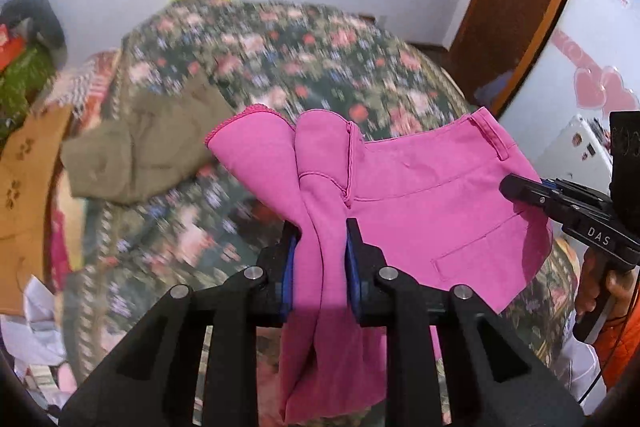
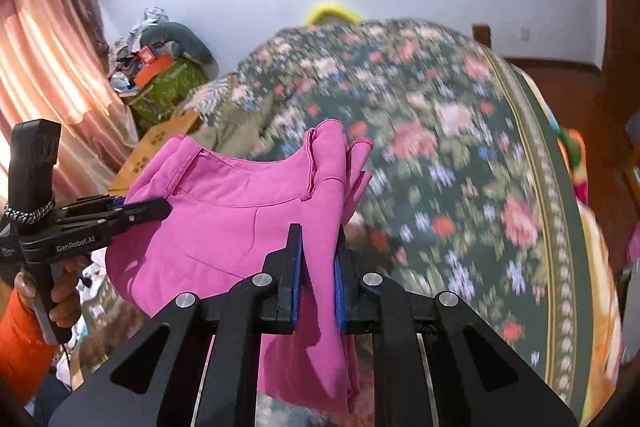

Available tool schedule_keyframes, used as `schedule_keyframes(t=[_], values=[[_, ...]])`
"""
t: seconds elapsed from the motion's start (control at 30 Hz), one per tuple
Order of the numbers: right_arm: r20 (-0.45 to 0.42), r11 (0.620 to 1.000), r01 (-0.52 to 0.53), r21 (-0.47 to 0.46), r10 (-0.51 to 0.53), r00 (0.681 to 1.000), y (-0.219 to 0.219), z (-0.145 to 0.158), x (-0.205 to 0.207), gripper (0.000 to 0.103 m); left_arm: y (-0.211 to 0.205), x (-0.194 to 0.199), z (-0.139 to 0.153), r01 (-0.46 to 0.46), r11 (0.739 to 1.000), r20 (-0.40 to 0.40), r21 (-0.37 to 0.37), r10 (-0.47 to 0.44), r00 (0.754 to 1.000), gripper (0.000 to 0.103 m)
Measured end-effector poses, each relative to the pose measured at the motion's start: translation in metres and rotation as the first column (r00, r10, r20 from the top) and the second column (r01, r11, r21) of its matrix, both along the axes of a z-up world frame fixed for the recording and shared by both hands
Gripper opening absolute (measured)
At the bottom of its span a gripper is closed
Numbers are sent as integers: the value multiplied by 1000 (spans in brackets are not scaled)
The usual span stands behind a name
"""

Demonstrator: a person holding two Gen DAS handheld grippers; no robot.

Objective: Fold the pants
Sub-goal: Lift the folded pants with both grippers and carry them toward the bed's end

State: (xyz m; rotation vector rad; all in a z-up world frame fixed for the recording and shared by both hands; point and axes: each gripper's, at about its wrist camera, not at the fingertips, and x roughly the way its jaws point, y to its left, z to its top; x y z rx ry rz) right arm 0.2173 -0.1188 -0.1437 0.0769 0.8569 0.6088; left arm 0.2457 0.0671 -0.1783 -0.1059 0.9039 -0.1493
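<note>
In the left wrist view, olive-green trousers (image 1: pixel 140 151) are seen lying on the floral bed (image 1: pixel 280 47) at far left. Beside them, the pink pants (image 1: pixel 420 187) are held up above the bed. A bunched fold of them is clamped between the blue pads of the left tool (image 1: pixel 320 243), with cloth hanging below. At the right edge, the waistband end is pinched by the right tool (image 1: pixel 516 189). In the right wrist view, the left tool (image 2: pixel 160 205) is seen closed on the pants (image 2: pixel 224 219) at left, and the right tool (image 2: pixel 318 247) grips a gathered fold at centre.
</note>
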Motion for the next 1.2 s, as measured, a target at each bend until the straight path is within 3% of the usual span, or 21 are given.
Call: schedule_keyframes(t=[0.2,0.43,0.8,1.2], values=[[83,999,-46,-11,46,995,44,29,21,11,40,13,28,-65,998,83,22,63,995,22],[124,995,-94,-28,97,988,101,40,55,11,93,39,27,-130,991,114,24,127,985,22],[105,984,-166,-72,173,979,201,18,109,11,176,93,-12,-254,961,108,110,242,964,22],[30,969,-183,-168,191,981,280,-41,168,11,238,150,-79,-324,934,53,151,320,946,23]])
